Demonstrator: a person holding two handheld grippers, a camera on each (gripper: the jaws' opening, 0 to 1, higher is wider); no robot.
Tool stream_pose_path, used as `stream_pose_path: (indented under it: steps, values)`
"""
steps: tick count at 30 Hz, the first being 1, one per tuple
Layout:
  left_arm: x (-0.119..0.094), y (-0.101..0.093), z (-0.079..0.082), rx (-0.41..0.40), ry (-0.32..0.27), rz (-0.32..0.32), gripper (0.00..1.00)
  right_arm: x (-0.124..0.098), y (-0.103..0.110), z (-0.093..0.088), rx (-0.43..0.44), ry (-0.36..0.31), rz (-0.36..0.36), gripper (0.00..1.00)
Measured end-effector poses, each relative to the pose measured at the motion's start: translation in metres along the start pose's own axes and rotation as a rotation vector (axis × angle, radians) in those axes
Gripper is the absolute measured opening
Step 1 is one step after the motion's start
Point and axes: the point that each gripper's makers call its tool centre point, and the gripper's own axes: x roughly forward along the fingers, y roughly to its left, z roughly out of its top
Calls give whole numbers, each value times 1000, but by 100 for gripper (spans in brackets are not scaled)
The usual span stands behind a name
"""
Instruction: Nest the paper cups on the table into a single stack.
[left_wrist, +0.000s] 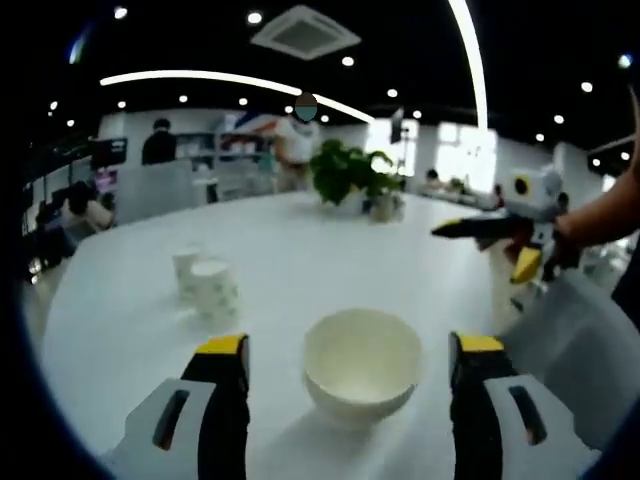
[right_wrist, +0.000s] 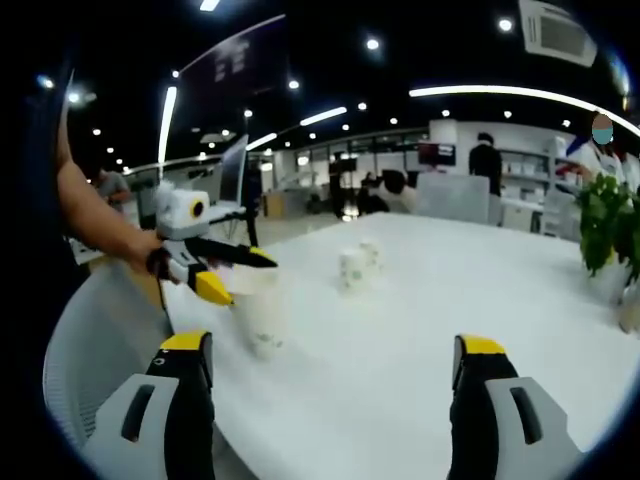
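A white paper cup (left_wrist: 360, 365) stands mouth up close in front of my left gripper (left_wrist: 351, 344), whose yellow-tipped jaws are open wide on either side of it without touching. Two more patterned cups (left_wrist: 205, 282) stand together farther left on the white table (left_wrist: 300, 250). In the right gripper view the near cup (right_wrist: 258, 318) stands by the table's edge with the left gripper (right_wrist: 240, 275) open at its rim, and the other two cups (right_wrist: 357, 264) stand mid-table. My right gripper (right_wrist: 333, 345) is open and holds nothing; it hovers at the right (left_wrist: 485, 248), held by a hand.
A potted plant (left_wrist: 350, 172) stands at the table's far side, also at the right edge of the right gripper view (right_wrist: 605, 225). A grey chair (right_wrist: 90, 345) sits by the table's near edge (left_wrist: 585, 340). People and desks fill the background.
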Motion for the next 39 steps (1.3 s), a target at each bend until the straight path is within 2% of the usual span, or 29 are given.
stream_pose_path:
  steps: [1,3,4,7,10,14,16,20,26,32,39]
  values:
    - [-1,-2,5,-11,-18,-17,98,0,0,0,0,0,1,98]
    - [-6,-3,14,16,-42,-27,99,2,0,2,5,-5,4,98]
    - [-9,-3,16,24,-40,-29,99,3,0,3,0,-6,5,98]
    - [-16,5,24,52,-30,-10,99,5,-1,8,2,-17,2,98]
    - [-26,15,37,50,-62,10,99,6,-3,10,0,-23,1,98]
    - [-42,30,44,56,-79,56,99,7,-4,14,-7,-27,1,99]
    - [-53,38,43,82,-75,87,99,8,-5,15,-7,-28,-3,99]
    - [-77,53,33,77,-50,140,99,9,-6,17,-14,-30,-3,99]
    - [-105,65,20,103,-34,192,99,12,-9,18,-4,-35,-12,99]
    - [-130,81,4,54,-41,243,99,20,-9,20,-16,-36,-16,99]
    - [-151,88,3,45,-70,305,99,26,-13,19,-10,-38,-21,99]
